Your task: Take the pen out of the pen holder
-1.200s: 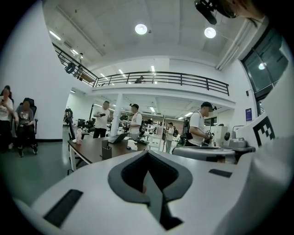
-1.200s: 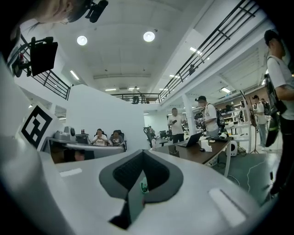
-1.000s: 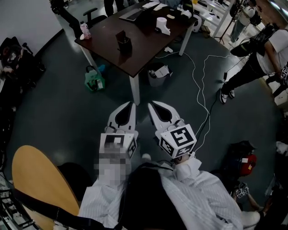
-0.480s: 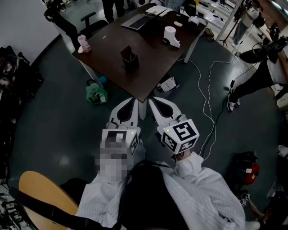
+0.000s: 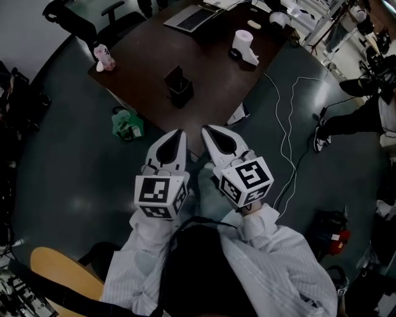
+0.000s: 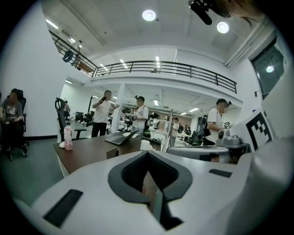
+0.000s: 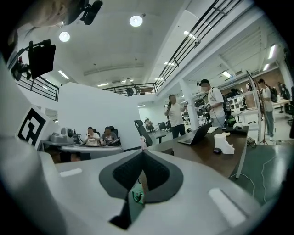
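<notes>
Left tongs (image 5: 176, 137) and right tongs (image 5: 211, 133) are both pressed together, gripping nothing, side by side at the table's (image 5: 210, 74) near corner. The black pen holder (image 5: 179, 90) stands on the table, well ahead.

no lettering or numbers can be read.

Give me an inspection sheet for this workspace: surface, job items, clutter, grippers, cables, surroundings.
Surface: dark brown table, ahead of the grippers.
Job's things: black pen holder upright on the table; pen too small to make out.
Clutter: pink bottle, laptop and white object on the table.
Grippers: left gripper and right gripper side by side, both shut, nothing held.
Cables: white cable loose on the floor right of the table.
Surroundings: green bag on the floor by the table; person at right.
</notes>
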